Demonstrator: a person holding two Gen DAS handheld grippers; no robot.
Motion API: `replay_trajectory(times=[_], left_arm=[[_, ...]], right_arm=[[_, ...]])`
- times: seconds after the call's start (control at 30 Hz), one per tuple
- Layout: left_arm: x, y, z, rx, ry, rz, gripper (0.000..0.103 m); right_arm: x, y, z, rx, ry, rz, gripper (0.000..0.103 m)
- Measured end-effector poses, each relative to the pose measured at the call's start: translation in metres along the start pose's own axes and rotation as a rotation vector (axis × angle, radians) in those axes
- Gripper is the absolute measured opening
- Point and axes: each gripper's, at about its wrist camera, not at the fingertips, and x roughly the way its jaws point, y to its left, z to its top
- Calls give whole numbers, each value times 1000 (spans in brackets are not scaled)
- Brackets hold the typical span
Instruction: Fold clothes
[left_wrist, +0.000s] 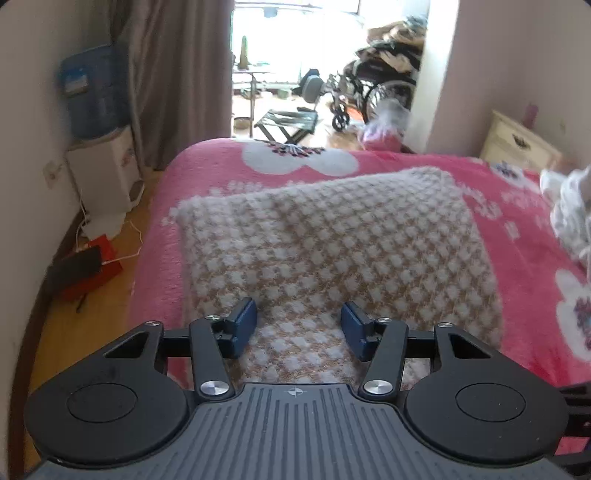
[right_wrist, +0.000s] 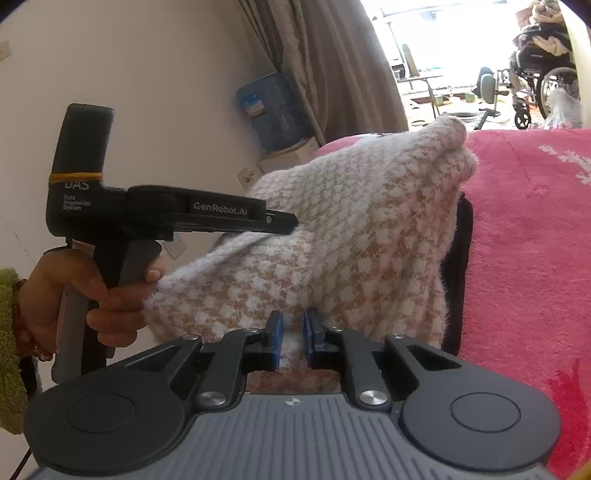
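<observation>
The sweater (left_wrist: 332, 243) lies on the bed (left_wrist: 517, 236), running toward 12 o'clock from the wide-open, empty left gripper (left_wrist: 299, 328) — the right gripper (right_wrist: 292, 339) pinches its near edge.

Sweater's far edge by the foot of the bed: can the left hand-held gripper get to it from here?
Probably yes. The left hand-held gripper is open over the sweater, and nothing lies on the knit between it and that edge.
</observation>
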Motion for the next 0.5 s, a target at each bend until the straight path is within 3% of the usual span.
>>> replay_trajectory(times=[0.2,0.33,0.43,0.5], left_arm=[[-9,8,9,-86,-36,30,47],[-7,-2,24,-45,-54,60,52],[21,1,20,-16,50,161,55],[23,7,19,-32,61,167,56]], right_arm=[[1,-7,-1,15,-3,19,13],[1,-8,-3,25,-10,20,13],[1,-9,-5,22,-10,21,13],[3,-8,-5,13,-7,20,13]])
